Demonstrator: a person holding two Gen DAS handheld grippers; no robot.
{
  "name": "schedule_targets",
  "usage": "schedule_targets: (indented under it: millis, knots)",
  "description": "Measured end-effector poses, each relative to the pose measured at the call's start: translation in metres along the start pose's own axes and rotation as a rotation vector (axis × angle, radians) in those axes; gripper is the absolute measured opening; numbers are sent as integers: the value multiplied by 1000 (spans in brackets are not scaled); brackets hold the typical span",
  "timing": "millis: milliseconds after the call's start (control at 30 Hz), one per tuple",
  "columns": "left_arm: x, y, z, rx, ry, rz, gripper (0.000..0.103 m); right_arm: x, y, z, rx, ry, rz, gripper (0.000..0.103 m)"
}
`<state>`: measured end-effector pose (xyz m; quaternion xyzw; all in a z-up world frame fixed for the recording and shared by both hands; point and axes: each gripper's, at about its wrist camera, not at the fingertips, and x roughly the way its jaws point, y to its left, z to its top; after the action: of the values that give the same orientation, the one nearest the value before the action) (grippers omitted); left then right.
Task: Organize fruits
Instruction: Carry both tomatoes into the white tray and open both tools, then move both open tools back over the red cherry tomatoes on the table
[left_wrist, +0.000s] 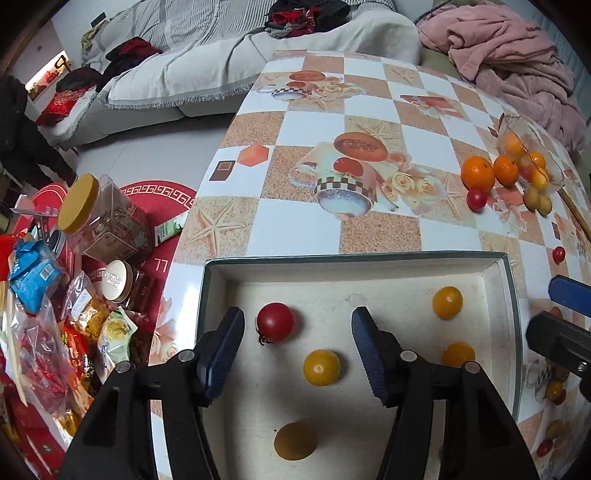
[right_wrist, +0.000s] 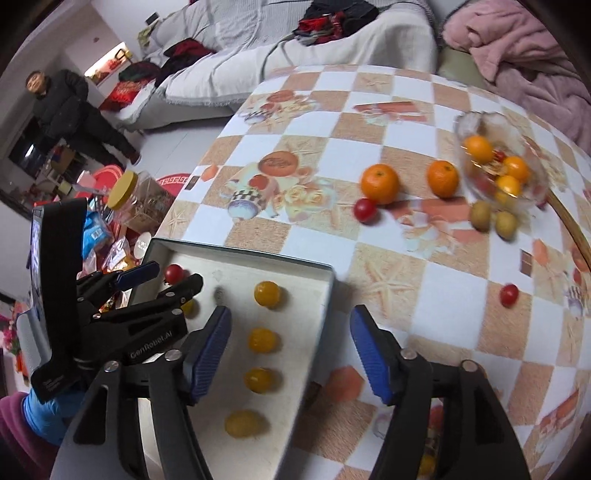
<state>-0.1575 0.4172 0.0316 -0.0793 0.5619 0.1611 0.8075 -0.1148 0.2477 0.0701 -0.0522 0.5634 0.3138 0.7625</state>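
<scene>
- A shallow white box is set on the near left part of the tabletop, and small fruits are seen inside it.
- In the left wrist view, a red cherry tomato lies in the box between the spread fingers of the left gripper, with a yellow cherry tomato just near of it; neither is touched.
- Further yellow tomatoes are scattered toward the right side of the box.
- The left gripper is held apart above the box floor, with nothing between its pads.
- The right gripper is also held apart and empty, over the right wall of the box, where a row of yellow tomatoes is seen.
- Farther right on the tabletop, two oranges are placed apart from each other, with a red tomato just beside the left one.
- A glass bowl of mixed fruit is seen at the far right, tilted in the left wrist view, with two yellow-green fruits near it.
- A lone red tomato lies well apart to the right of the box.
</scene>
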Motion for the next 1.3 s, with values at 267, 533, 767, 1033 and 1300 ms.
schedule_targets:
  millis: [267,533,767,1033,1300]
  knots:
    - [-24,-29,-7,54,-17,-21,62,-30,-52,-37,113,5,-75,79]
    - [-49,-93,-25,175,-25,-95,62,-59,-119,-96,260,51,-177,79]
    - [-63,-152,-40,280,-18,-183,62,-75,-148,-137,339,71,-208,79]
    - [-47,-195,-37,302,44,-270,62,-80,-168,-149,386,58,-201,79]
    - [-30,-227,-32,286,93,-305,62,-80,-187,-139,414,26,-183,79]
